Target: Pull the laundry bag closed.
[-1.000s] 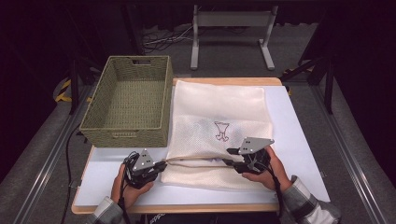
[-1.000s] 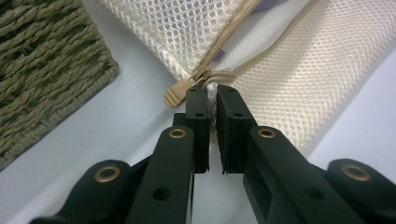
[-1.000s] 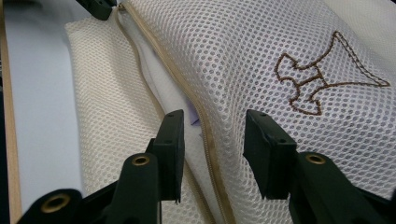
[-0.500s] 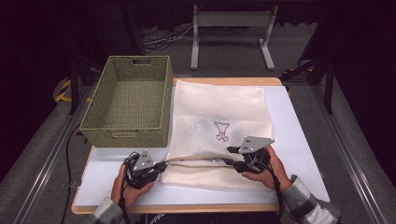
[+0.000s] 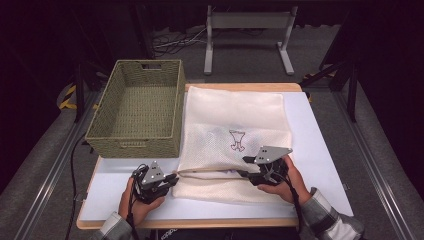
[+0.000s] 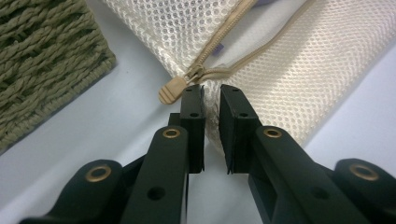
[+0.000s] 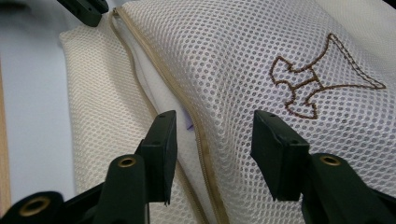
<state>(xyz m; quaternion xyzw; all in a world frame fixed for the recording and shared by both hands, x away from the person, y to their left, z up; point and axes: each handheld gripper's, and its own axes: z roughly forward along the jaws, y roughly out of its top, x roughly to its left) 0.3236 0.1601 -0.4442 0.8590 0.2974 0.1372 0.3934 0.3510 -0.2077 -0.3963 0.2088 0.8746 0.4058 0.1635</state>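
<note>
mesh bag (image 5: 235,117) betw both tools, unzipped

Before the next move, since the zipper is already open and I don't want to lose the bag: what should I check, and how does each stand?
1. Left gripper pinching the mesh bag corner by the zipper pull: cannot tell; jaws nearly shut, just been opening.
2. Right gripper holding the upper flap: not ok; jaws apart, just been opening.
3. Zipper open: ok.
4. Basket beside the bag: ok.
5. Bag flat on the table: ok.
</note>
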